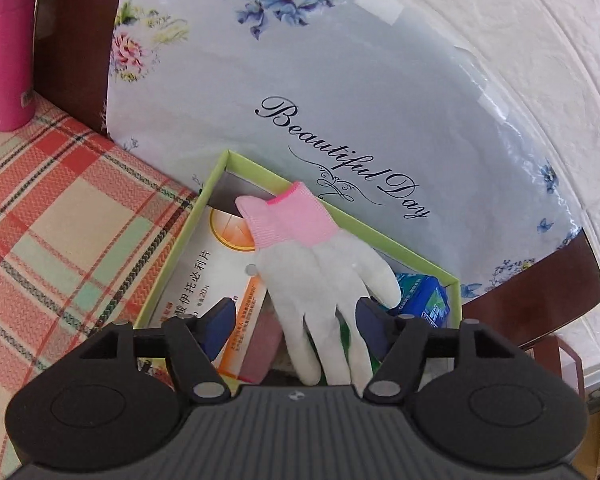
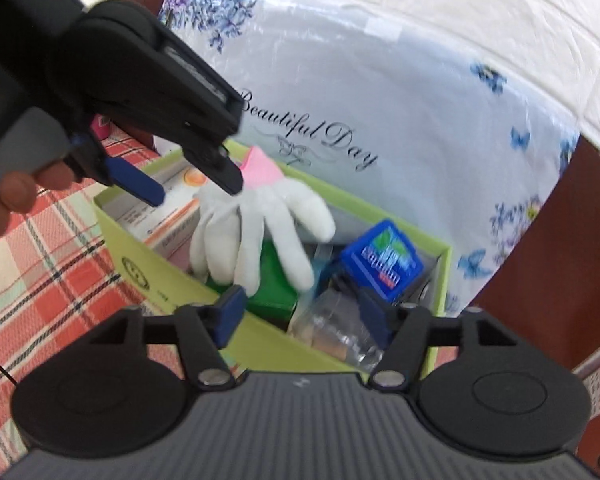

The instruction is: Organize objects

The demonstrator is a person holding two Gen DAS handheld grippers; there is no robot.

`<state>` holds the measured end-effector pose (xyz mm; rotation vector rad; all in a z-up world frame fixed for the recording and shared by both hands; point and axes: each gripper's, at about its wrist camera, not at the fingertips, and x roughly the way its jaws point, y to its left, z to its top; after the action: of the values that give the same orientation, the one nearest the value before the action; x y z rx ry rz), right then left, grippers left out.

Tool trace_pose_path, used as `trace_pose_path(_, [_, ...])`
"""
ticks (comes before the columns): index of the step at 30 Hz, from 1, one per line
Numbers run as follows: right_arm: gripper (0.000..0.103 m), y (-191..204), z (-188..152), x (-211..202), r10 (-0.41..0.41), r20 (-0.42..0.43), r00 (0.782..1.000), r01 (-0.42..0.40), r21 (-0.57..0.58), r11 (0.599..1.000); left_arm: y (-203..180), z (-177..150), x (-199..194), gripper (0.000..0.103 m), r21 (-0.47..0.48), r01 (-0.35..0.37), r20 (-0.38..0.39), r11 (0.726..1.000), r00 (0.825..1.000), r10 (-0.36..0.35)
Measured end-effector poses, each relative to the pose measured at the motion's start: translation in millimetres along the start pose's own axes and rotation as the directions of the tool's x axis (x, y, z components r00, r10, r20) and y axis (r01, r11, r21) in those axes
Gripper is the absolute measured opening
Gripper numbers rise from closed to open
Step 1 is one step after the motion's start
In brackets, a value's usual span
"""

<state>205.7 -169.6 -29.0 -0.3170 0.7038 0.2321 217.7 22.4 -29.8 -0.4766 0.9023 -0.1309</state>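
A white glove (image 1: 324, 280) with a pink cuff lies in the green box (image 1: 172, 264), draped over a white and orange medicine carton (image 1: 216, 268). My left gripper (image 1: 296, 320) is open above the box, its blue fingers on either side of the glove's fingers. In the right wrist view the glove (image 2: 260, 224) lies over the carton (image 2: 168, 208) and a green pack (image 2: 276, 288). The left gripper (image 2: 198, 184) hangs open over the glove's cuff. My right gripper (image 2: 304, 312) is open and empty over the box's near wall (image 2: 160, 276), near a blue packet (image 2: 380, 260) and a clear wrapper (image 2: 336, 328).
A floral board reading "Beautiful Day" (image 1: 340, 120) leans behind the box against a brown chair back (image 1: 72, 40). A pink bottle (image 1: 10, 48) stands far left on the plaid tablecloth (image 1: 60, 220). A white textured wall (image 1: 540, 60) is behind.
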Motion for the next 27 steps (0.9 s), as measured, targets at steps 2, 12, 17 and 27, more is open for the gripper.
trace_pose_path(2, [0.09, 15, -12, -21, 0.0, 0.002, 1.0, 0.0, 0.021, 1.0, -5, -2, -9, 0.072, 0.028, -0.007, 0.019, 1.0, 1.0, 0.006])
trace_pose_path(12, [0.103, 25, -21, -90, 0.002, 0.04, 0.999, -0.01, 0.186, 0.983, -50, -22, -90, 0.088, 0.256, -0.207, 0.248, 0.944, 0.958, 0.143])
trace_pose_path(17, [0.103, 20, -30, -124, 0.033, 0.057, 0.998, -0.049, 0.3, 0.953, -49, -41, -127, 0.089, 0.215, -0.173, 0.273, 0.961, 0.956, 0.11])
trace_pose_path(27, [0.103, 30, -65, -167, 0.006, 0.032, 0.999, -0.017, 0.371, 0.928, -44, -100, -136, 0.09, 0.329, -0.207, 0.154, 0.921, 0.974, 0.164])
